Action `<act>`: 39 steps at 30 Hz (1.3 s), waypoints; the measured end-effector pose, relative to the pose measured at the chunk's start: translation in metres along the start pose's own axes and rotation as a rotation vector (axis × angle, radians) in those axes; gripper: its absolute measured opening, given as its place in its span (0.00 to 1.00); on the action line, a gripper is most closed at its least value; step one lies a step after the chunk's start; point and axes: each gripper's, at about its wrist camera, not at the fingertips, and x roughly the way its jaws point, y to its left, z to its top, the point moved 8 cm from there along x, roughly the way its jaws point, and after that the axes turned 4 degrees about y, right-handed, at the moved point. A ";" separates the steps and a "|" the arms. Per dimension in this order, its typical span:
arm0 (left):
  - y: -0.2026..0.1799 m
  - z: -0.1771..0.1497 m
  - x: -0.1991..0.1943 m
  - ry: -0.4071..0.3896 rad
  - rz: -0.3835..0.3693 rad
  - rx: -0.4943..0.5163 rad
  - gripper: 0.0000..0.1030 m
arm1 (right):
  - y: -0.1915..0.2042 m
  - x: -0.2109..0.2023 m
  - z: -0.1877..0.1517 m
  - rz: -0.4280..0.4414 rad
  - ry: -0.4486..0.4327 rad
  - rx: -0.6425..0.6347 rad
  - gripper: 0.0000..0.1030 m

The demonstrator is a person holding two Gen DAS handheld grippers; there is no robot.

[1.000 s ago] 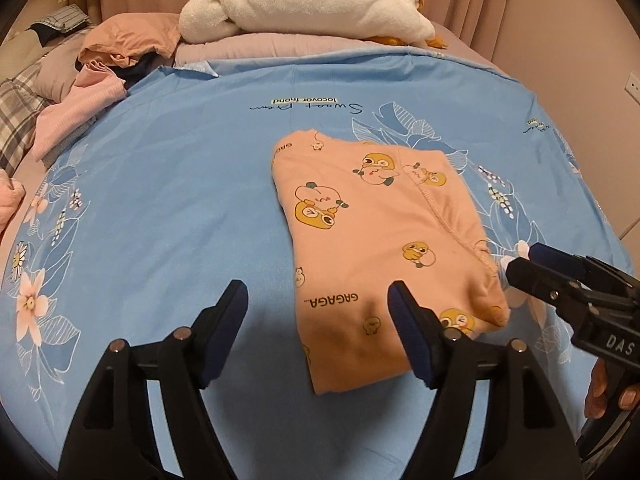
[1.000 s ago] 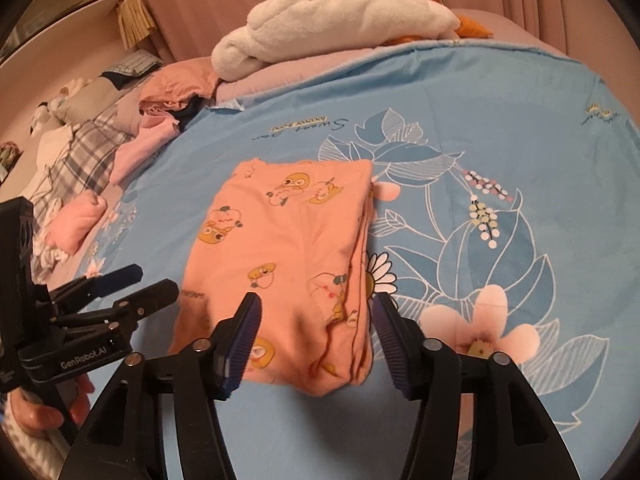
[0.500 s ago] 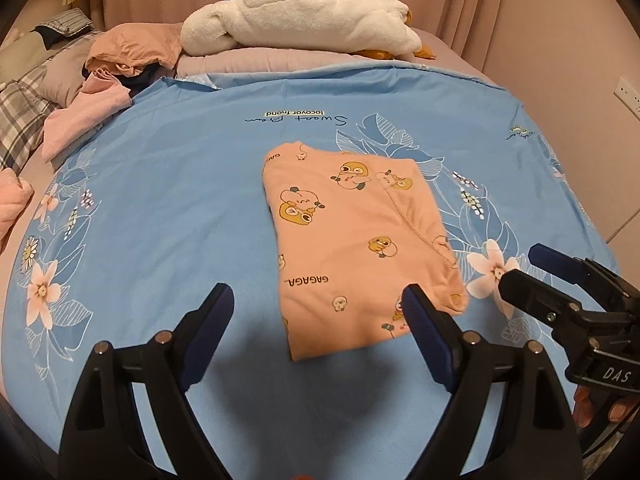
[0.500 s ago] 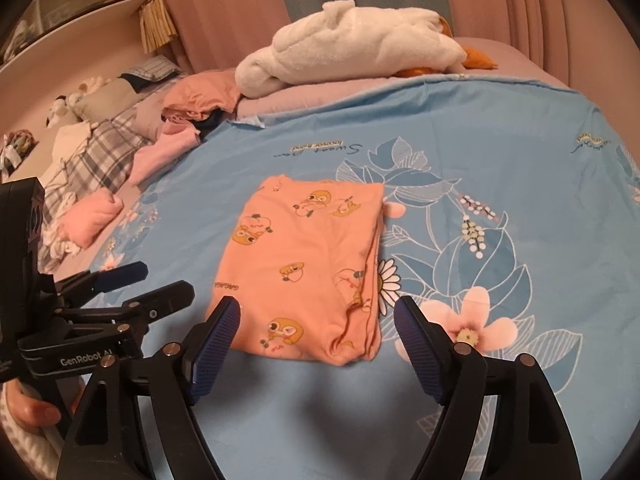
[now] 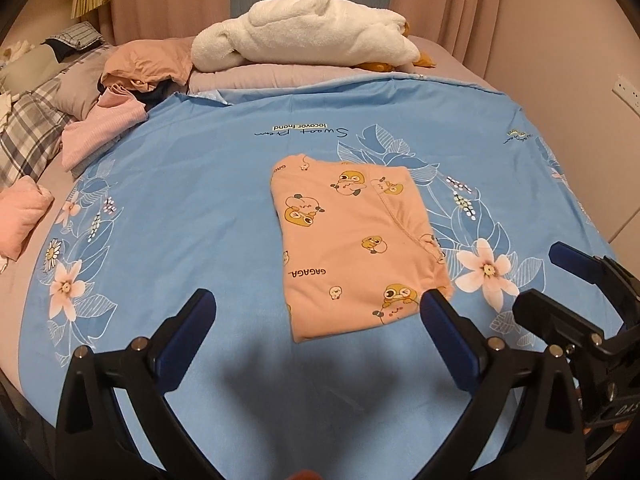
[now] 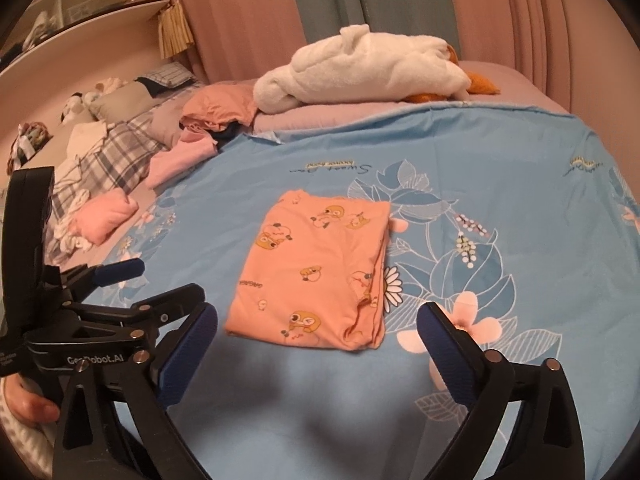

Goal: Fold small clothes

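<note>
A small orange garment with cartoon duck prints [image 5: 352, 244] lies folded into a flat rectangle on the blue floral bedsheet [image 5: 192, 208]; it also shows in the right wrist view [image 6: 316, 268]. My left gripper [image 5: 316, 316] is open and empty, raised above the sheet just short of the garment's near edge. My right gripper [image 6: 316, 324] is open and empty, also above the near edge. Each gripper shows in the other's view: the right one [image 5: 560, 280] at the right, the left one [image 6: 132, 280] at the left.
A white plush duck [image 5: 304, 44] lies on a mauve quilt at the back. Loose pink and orange clothes [image 5: 120, 100] and plaid bedding [image 5: 28, 136] pile at the left. A folded pink item [image 6: 104, 216] sits by the sheet's left edge. A wall [image 5: 580, 40] stands at the right.
Both grippers have pulled back and up from the garment and their jaws have opened wider. The garment stays folded on the sheet.
</note>
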 end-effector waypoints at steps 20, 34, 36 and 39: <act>-0.006 -0.012 -0.029 0.014 0.002 -0.023 0.99 | 0.014 -0.021 -0.002 -0.022 -0.026 -0.036 0.99; -0.006 -0.026 -0.042 0.040 0.041 -0.033 0.99 | 0.026 -0.035 -0.010 -0.040 -0.012 -0.044 0.99; -0.006 -0.027 -0.043 0.041 0.046 -0.033 0.99 | 0.027 -0.037 -0.011 -0.039 -0.014 -0.045 0.99; -0.007 -0.026 -0.045 0.036 0.046 -0.034 0.99 | 0.028 -0.040 -0.011 -0.039 -0.022 -0.047 0.99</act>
